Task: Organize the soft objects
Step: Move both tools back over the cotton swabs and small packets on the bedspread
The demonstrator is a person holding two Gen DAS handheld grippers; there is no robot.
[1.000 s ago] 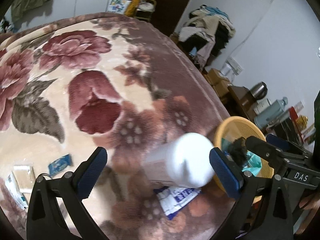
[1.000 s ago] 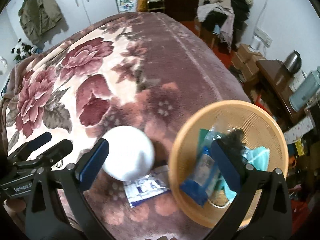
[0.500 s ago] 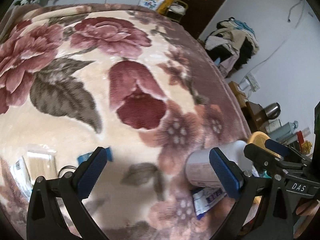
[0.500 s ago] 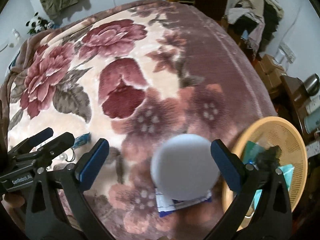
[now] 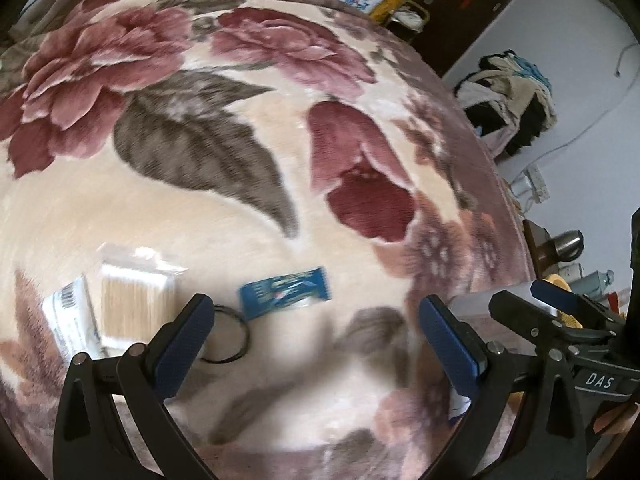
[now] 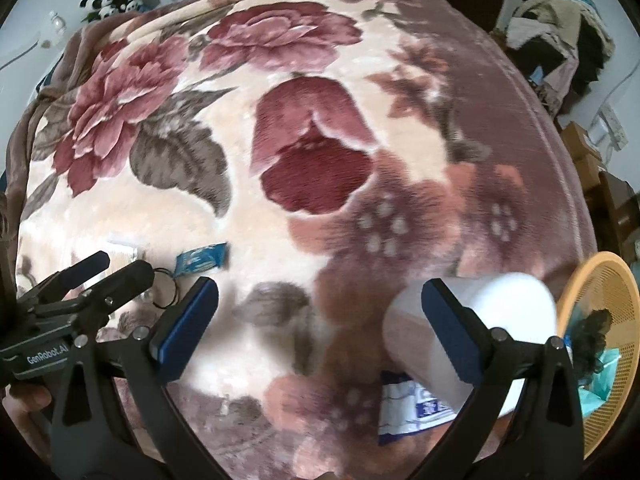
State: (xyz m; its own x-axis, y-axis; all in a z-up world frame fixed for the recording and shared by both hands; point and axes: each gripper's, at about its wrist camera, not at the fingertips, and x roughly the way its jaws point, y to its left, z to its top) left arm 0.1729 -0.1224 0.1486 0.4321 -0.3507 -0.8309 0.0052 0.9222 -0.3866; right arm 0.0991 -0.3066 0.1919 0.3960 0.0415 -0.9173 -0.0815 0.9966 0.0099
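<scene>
A small blue packet [image 5: 286,292] lies on the floral blanket [image 5: 240,184] just beyond my open left gripper [image 5: 314,320]; nothing sits between its fingers. A black hair tie [image 5: 226,336] rests by the left fingertip. Further left are a clear bag of cotton swabs [image 5: 134,304] and a white barcoded packet [image 5: 74,320]. My right gripper [image 6: 320,304] is open over the blanket. A white roll [image 6: 500,304] lies behind its right finger, on a blue-and-white packet [image 6: 408,404]. The blue packet [image 6: 202,258] and left gripper [image 6: 108,270] show at the left.
A yellow mesh basket [image 6: 600,280] at the bed's right edge holds a black fluffy item [image 6: 592,328] and something teal [image 6: 604,376]. Past the edge are cardboard boxes, a kettle and a clothes pile [image 5: 512,92]. Plush pandas [image 6: 108,2] sit at the far left.
Both views have swung left across the blanket. The white roll slid from between the fingers to the right side. The blue packet, hair tie and swab bag came into the left gripper's reach.
</scene>
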